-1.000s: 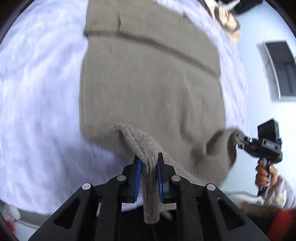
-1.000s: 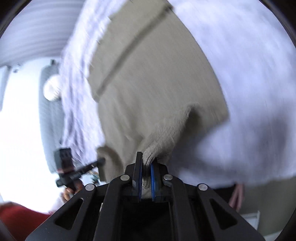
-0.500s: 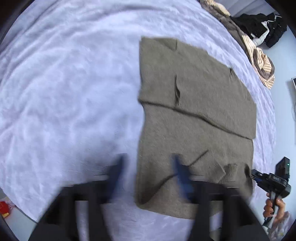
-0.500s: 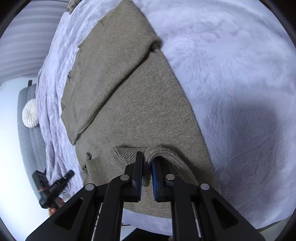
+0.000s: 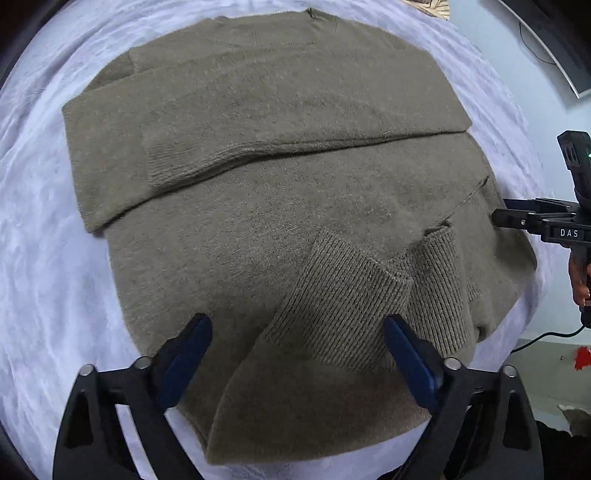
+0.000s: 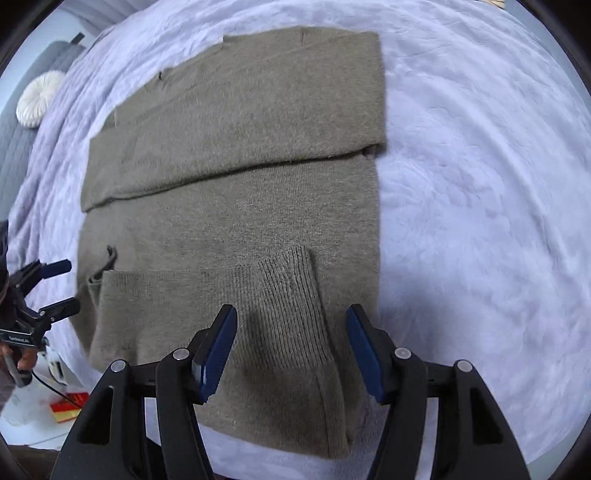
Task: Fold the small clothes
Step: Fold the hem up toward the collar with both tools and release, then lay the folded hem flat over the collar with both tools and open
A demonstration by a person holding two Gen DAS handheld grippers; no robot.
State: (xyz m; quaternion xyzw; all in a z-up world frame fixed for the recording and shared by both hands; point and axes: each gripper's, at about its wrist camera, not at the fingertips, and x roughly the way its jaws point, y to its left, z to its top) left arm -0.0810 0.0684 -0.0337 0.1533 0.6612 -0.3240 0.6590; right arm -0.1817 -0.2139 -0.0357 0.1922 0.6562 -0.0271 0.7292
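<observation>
Both wrist views overhead, close, probably angled; share sweater.

A round white cushion lies on grey upholstery.

A bedroom in a home — the work area is a bed w/ a fluffy lavender blanket spread over it, a grey padded headboard at one end w/ a round white cushion against it. More clothes piled at the far edge — pale wall behind.
</observation>
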